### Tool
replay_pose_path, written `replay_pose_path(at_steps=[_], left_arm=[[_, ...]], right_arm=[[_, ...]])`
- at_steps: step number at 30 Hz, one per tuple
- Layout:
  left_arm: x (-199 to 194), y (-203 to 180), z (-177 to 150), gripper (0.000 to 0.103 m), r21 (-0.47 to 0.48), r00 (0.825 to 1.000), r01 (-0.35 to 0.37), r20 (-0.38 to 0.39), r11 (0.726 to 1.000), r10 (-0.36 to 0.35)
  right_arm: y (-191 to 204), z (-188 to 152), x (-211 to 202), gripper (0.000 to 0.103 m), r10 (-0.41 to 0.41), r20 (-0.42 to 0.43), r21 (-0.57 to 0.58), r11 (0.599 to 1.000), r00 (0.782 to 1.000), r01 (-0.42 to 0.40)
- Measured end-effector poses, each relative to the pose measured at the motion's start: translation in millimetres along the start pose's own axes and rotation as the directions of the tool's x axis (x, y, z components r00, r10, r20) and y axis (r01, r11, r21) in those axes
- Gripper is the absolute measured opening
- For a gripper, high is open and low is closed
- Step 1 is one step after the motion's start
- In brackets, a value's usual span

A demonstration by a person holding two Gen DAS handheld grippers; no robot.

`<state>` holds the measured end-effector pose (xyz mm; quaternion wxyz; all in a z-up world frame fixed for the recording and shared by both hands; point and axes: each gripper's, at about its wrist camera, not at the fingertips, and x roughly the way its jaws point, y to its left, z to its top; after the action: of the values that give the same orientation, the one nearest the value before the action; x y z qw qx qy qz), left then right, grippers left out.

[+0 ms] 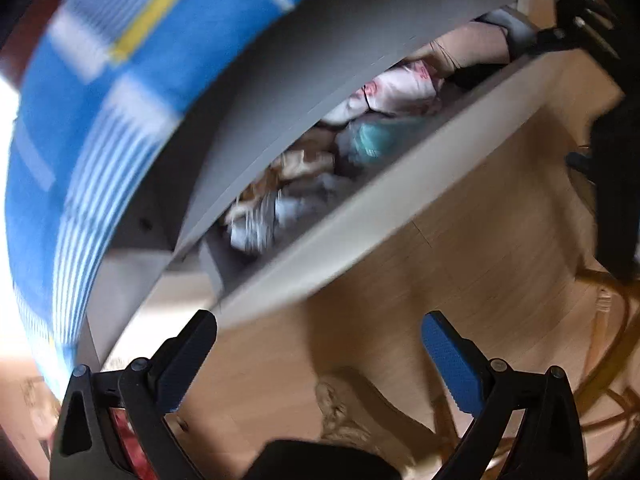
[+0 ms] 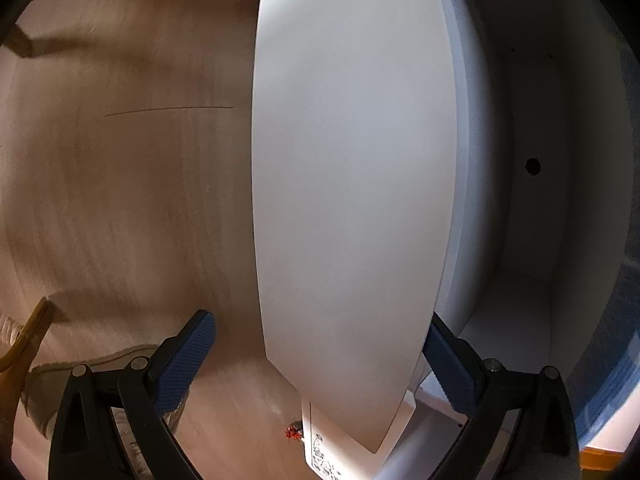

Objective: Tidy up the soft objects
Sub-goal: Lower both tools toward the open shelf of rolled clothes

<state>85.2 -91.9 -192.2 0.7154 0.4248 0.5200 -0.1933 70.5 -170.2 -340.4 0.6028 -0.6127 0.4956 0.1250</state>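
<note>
White drawer (image 1: 360, 216) pulled out, crammed with soft clothes (image 1: 360, 136) along its length; left gripper (image 1: 320, 344) wide and empty, right gripper (image 2: 320, 344) wide astride the front panel (image 2: 352, 184), apparently to push.

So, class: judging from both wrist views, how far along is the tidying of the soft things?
Looks done: crumpled clothes already fill the open drawer. In hand: nothing; the left gripper and right gripper both have jaws spread and empty, the right one close to the drawer's white front. Left: the drawer is not yet shut, and a pale fluffy item lies on the floor.
</note>
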Motion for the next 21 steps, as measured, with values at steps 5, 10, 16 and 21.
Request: replay_pose_path(at_steps=[5, 10, 16, 21], left_arm=[[20.5, 3.7, 19.9, 0.103, 0.007, 0.995, 0.095, 0.030, 0.995, -0.095], [39.8, 12.2, 28.8, 0.103, -0.089, 0.953, 0.302, -0.002, 0.949, -0.303], [44.3, 4.8, 27.5, 0.103, -0.034, 0.941, 0.330, -0.063, 0.943, -0.332], [40.9, -1.5, 29.4, 0.102, -0.051, 0.926, 0.362, -0.097, 0.931, -0.365]], right_arm=[[13.9, 0.4, -4.0, 0.102, 0.040, 0.003, 0.010, 0.999, 0.999, -0.040], [21.9, -7.6, -18.8, 0.102, 0.079, 0.003, 0.019, 0.997, 0.997, -0.079], [28.8, -11.2, -27.9, 0.102, 0.147, 0.001, 0.036, 0.988, 0.989, -0.147], [32.8, -12.4, -55.5, 0.103, 0.194, -0.003, 0.022, 0.981, 0.981, -0.194]])
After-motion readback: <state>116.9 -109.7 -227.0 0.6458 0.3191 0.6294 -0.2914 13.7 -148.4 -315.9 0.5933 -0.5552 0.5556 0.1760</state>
